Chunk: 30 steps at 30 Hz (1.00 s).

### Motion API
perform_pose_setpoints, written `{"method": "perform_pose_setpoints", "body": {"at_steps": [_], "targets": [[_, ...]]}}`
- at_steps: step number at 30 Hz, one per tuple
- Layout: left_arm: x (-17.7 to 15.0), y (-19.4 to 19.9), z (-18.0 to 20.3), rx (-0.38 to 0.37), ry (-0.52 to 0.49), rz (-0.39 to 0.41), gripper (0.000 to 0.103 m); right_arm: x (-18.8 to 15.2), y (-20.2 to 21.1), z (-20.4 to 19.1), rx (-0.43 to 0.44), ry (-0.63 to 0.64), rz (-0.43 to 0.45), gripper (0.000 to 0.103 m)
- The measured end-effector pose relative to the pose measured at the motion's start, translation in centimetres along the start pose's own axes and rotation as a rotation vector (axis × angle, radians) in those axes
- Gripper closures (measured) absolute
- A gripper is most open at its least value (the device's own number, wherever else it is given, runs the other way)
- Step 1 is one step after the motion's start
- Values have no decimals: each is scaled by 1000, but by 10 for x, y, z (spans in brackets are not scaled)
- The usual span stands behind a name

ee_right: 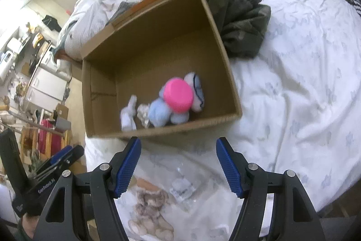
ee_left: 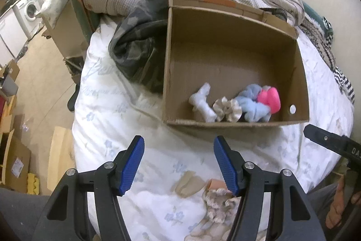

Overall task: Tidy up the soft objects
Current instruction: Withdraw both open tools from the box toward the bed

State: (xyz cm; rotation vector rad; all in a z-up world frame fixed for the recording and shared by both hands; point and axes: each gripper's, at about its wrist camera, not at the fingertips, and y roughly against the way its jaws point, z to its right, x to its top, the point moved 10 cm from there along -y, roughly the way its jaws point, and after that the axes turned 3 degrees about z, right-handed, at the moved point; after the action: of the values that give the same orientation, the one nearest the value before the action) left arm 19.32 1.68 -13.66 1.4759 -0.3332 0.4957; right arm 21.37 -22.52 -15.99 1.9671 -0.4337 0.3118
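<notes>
A: Where do the soft objects lie?
B: At 12 o'clock of the left gripper [ee_left: 179, 146], inside the cardboard box [ee_left: 234, 26]: white sock [ee_left: 203, 103], blue plush [ee_left: 255, 105], pink toy [ee_left: 270, 99].
A: And the jaws?
B: Both grippers, including the right gripper [ee_right: 178, 148], stand apart, holding nothing, above the bedsheet [ee_left: 112, 105].

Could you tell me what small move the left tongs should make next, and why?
Probably lower the open left tongs onto the frilly sock lying on the bed just below them; the cardboard box already holds the other soft items, and both tongs are empty.
</notes>
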Motion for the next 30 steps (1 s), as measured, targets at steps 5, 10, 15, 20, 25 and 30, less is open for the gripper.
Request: {"method": "perform_pose_setpoints", "body": {"at_steps": [5,10,15,20,25,30], "targets": [[-18,-5,-7,8,15,-48,42,-19,-2,1,-14,12,-34,30],[-34,-15,-20,44,27,-100,42,-36,-9,5,-28,-5,-84,30],[-35,-19,-29,65,61,-102,42,-41,-16,3,-54,28,-102,30],[-28,-19,-24,61,57,-85,42,-48,-21,9,-87,25,-123,30],[-24,-11,-25,31,73,-67,42,-52,-23,18,-108,-4,-134,30],[-32,-16,-35,48,87,-94,42,-49,-19,23,-95,-47,-111,30]]}}
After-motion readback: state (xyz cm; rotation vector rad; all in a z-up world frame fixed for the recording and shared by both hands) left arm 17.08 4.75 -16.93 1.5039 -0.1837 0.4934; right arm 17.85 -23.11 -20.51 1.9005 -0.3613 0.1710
